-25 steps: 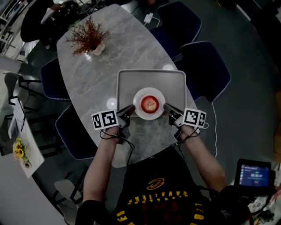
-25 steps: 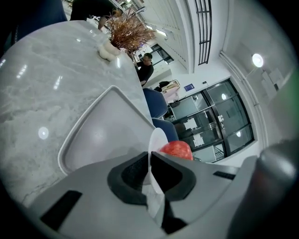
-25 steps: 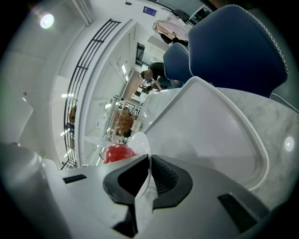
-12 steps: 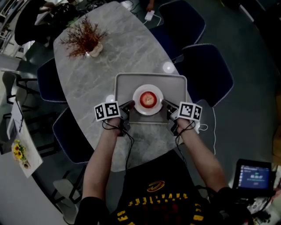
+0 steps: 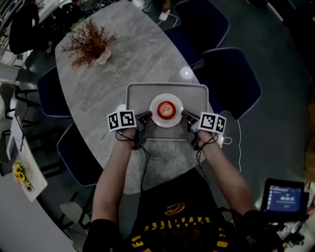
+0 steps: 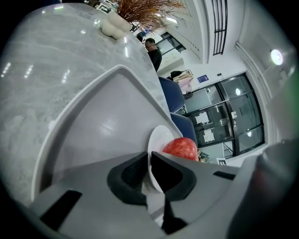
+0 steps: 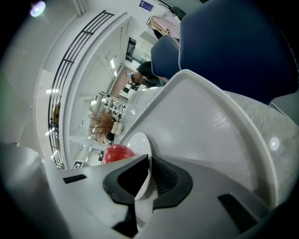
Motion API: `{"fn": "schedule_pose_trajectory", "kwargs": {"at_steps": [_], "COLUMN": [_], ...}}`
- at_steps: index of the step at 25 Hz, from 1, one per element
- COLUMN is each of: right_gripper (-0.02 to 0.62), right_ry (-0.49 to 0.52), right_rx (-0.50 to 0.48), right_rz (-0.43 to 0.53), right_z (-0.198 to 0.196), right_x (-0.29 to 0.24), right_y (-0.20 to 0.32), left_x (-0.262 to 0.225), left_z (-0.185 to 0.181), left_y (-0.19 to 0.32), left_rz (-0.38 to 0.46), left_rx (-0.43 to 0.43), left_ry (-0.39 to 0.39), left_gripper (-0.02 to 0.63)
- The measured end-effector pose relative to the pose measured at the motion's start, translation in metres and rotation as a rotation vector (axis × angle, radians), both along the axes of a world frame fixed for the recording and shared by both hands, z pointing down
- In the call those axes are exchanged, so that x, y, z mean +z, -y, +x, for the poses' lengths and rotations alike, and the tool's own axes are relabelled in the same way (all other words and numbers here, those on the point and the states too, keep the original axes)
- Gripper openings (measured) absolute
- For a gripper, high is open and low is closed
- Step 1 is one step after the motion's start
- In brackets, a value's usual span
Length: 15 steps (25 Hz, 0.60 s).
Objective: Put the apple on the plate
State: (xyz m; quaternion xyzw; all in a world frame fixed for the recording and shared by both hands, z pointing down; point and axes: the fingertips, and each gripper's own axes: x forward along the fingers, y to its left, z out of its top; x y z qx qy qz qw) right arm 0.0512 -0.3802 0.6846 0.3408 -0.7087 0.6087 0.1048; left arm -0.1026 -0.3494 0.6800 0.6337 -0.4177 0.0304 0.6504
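Note:
A red apple (image 5: 166,108) sits on a small white plate (image 5: 158,117) over the grey tray (image 5: 138,93). My left gripper (image 5: 147,116) is shut on the plate's left rim, and my right gripper (image 5: 185,115) is shut on its right rim. In the left gripper view the plate (image 6: 157,138) runs edge-on between the dark pads, with the apple (image 6: 181,148) behind it. The right gripper view shows the same: the plate's rim (image 7: 140,142) clamped between the pads, the apple (image 7: 117,152) beside it. Whether the plate rests on the tray or hangs just above it I cannot tell.
The tray lies on an oval marble table (image 5: 106,83). A dried red plant in a white pot (image 5: 91,44) stands at the far left. Dark blue chairs (image 5: 231,78) ring the table. A cable and charger (image 5: 162,15) lie at the far end. A screen (image 5: 283,197) sits lower right.
Both grippers have carried the plate with the apple slightly away from me, from near the tray's front edge to its middle. The grip on both rims is unchanged.

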Motion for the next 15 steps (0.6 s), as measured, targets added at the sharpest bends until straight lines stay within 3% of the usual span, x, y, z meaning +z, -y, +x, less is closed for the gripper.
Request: {"fn": "schedule_pose_trajectory", "kwargs": {"at_steps": [6,11,15], "right_gripper": [0.031,0.032,0.031], "right_ry": [-0.034,-0.109,-0.206], "right_rx": [-0.003,-0.014,-0.015], "right_rz": [0.003,0.053,0.139], "right_z": [0.001,0.005,0.022], "right_x": [0.002,0.001,-0.006], "right_y": [0.004,0.005,0.016], "left_x": [0.002,0.003,-0.005], "left_z": [0.002,0.002,0.002], "left_y": [0.003,0.003,0.007], "left_rz": [-0.009,0.01,0.047], "left_rx": [0.024,0.094,0.105], "left_ry": [0.022,0.144,0.187], "left_gripper": [0.024,0.059,0.087]}}
